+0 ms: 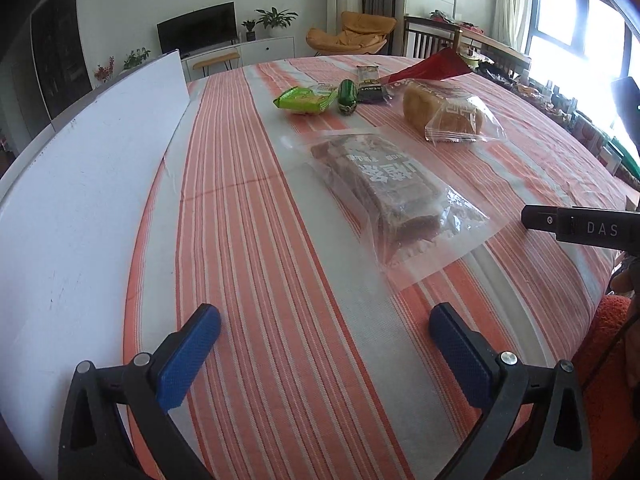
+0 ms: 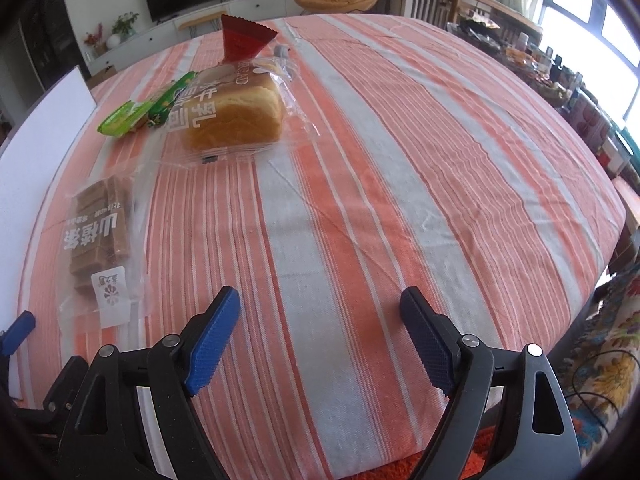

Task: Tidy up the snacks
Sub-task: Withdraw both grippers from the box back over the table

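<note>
Left wrist view, from left to right: a white board (image 1: 80, 200) lies along the table's left edge, then the left gripper (image 1: 324, 344) hangs over bare striped tablecloth (image 1: 248, 208) with its jaws wide and nothing between them. Past its fingers, toward the table's middle, lies a clear bag of brown bars (image 1: 384, 188); behind that, toward the far edge, sit a green packet (image 1: 304, 100), a small dark green roll (image 1: 346, 97), a dark packet (image 1: 369, 84), a red bag (image 1: 432, 66) and a wrapped bread loaf (image 1: 444, 114). The right gripper (image 2: 320, 336) is also spread wide and empty, over cloth near the table's near edge.

Nothing is held yet, so the step is likely a first pick. The bag of brown bars is nearest the left gripper; I would bring the pads across its narrow width and close on the firm bars, not on the loose clear film, which would probably slip. The right gripper suits the loaf, squeezed gently.
</note>
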Demonstrator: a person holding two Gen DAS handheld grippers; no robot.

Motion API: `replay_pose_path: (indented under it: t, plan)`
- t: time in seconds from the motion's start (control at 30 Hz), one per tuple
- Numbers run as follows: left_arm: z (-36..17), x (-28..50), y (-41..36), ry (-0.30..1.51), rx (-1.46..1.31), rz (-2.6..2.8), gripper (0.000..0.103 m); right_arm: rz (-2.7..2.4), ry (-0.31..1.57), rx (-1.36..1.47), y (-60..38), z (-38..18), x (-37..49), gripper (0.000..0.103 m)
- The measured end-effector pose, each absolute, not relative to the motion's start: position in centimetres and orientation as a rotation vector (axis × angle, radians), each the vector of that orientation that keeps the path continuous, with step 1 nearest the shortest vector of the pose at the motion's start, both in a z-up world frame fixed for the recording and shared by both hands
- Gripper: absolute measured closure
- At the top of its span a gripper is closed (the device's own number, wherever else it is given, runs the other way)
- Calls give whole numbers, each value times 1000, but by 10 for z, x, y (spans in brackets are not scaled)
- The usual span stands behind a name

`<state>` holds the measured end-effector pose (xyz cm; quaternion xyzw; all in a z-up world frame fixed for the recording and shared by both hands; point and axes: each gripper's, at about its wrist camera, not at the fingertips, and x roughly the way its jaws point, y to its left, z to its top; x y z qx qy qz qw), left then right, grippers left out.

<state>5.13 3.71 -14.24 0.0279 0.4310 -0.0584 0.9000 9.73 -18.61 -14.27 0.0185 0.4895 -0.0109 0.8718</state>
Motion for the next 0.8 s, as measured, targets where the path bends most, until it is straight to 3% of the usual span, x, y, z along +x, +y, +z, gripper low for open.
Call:
replay_pose_path:
  t: [0.8]
  plan:
    - [-141, 56, 38, 931, 64, -130, 0, -23, 1024, 39, -186, -142, 97, 17]
